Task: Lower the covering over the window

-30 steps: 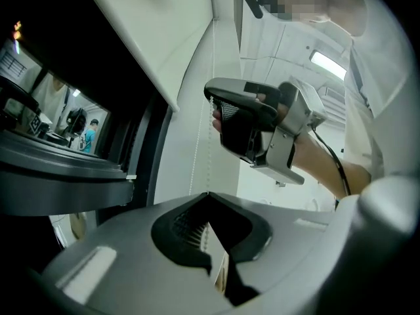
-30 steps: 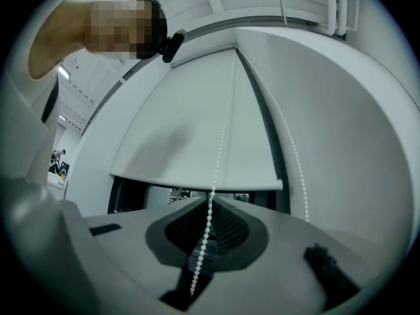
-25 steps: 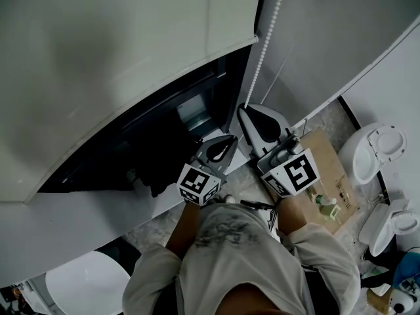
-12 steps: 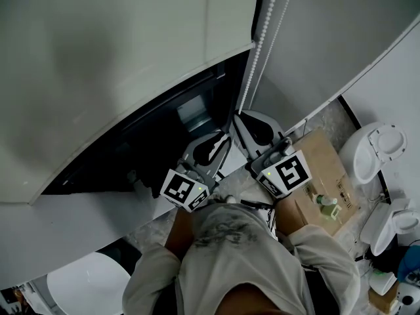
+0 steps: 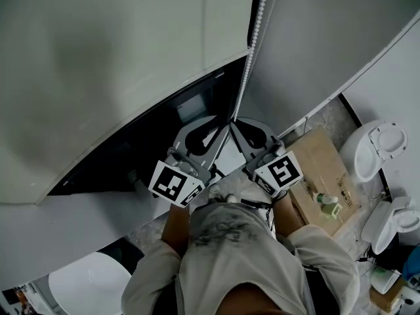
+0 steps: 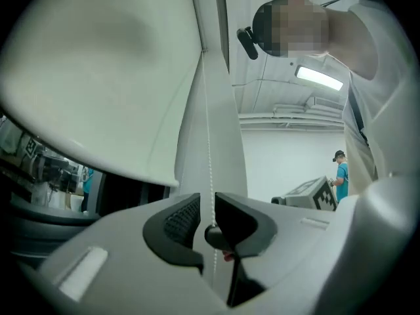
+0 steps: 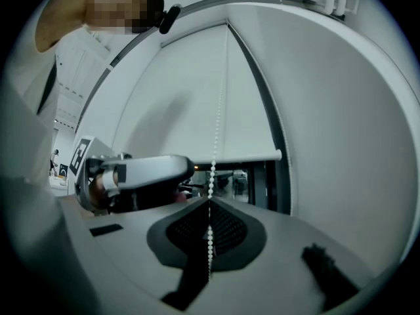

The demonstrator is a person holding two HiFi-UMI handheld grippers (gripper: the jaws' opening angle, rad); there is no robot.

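The right gripper (image 7: pixel 210 202) has its jaws pressed together on the bead chain (image 7: pixel 214 156), which runs straight through the seam between its ribbed pads and on up in front of the blind. Just beside it, on the chain's left side in the head view, the left gripper (image 6: pixel 207 205) stands with its jaws parted. They have just been opening, and the same chain passes down the gap between them, close to the pads, but I see nothing pinching it there. So one gripper carries the chain while the other is loose around it, which reads as a hand-over-hand pull caught between strokes. Left of the chain, the pale roller blind (image 5: pixel 118 58) already covers most of the opening. Its bottom bar (image 7: pixel 243 157) ends close beside the chain, about level with the beads just above the right gripper's tips. Below that bar, down and to the left of the chain, a dark band of window (image 5: pixel 151 143) is not yet covered. I judge the job well begun but unfinished. The left gripper has to close on the chain again, and several more pulls look necessary before the bar reaches the sill.
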